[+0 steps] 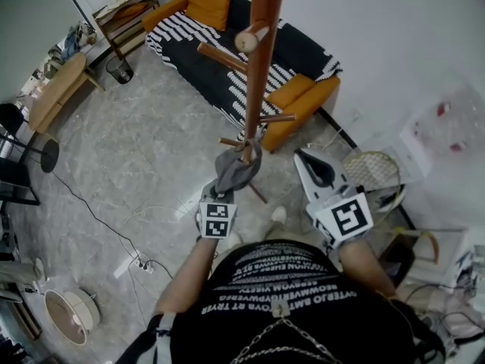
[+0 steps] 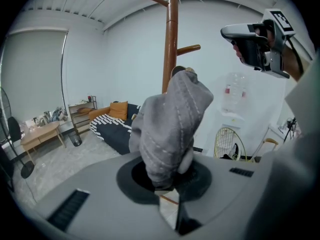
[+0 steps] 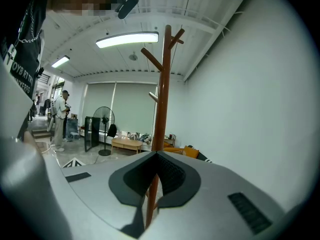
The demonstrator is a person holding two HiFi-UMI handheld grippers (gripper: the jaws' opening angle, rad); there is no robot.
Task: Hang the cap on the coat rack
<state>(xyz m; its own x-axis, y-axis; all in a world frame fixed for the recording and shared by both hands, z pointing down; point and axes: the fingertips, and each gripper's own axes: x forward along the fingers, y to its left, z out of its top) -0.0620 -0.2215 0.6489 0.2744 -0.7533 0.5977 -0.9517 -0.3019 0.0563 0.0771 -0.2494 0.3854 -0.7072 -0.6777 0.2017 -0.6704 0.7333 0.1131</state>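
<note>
My left gripper (image 2: 166,186) is reached in close to the coat rack (image 1: 261,67), jaws clamped on the lower edge of the grey cap (image 2: 170,129) - the cap stands up out of them against the pole, its crown at the knob of a low peg (image 2: 183,70), though I can't tell whether it is hooked on. My right gripper (image 3: 156,154) sits out beside it to the right, roughly level, jaws together on nothing. The dark bin (image 1: 120,70) by the sofa (image 1: 227,44) - contents unreadable.
</note>
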